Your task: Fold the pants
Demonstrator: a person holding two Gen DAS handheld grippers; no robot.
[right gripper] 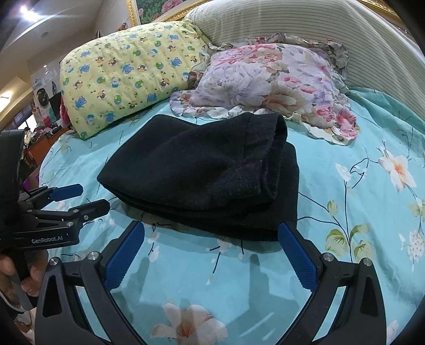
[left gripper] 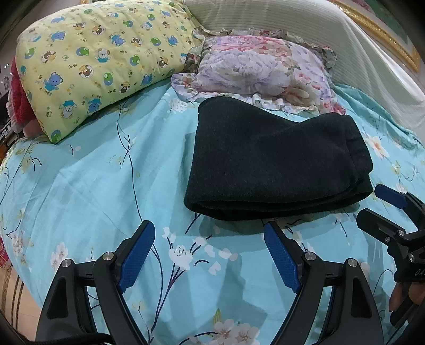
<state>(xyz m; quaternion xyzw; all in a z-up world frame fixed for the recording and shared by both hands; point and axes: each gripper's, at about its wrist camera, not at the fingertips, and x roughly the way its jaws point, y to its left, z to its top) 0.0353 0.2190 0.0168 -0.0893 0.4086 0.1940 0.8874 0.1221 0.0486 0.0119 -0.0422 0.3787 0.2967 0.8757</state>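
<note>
The dark pants (left gripper: 271, 159) lie folded into a thick flat bundle on the turquoise floral bedsheet (left gripper: 93, 185); they also show in the right wrist view (right gripper: 207, 175). My left gripper (left gripper: 209, 233) is open and empty, just in front of the bundle's near edge. My right gripper (right gripper: 211, 233) is open and empty, also just short of the near edge. Each gripper shows in the other's view: the right one (left gripper: 372, 201) at the bundle's right corner, the left one (right gripper: 93, 197) at its left corner.
A yellow bear-print pillow (left gripper: 101, 58) and a floral frilled pillow (left gripper: 260, 69) lie behind the pants. A striped padded headboard (left gripper: 305, 21) stands at the back. The bed's left edge (left gripper: 10, 265) drops off to the floor.
</note>
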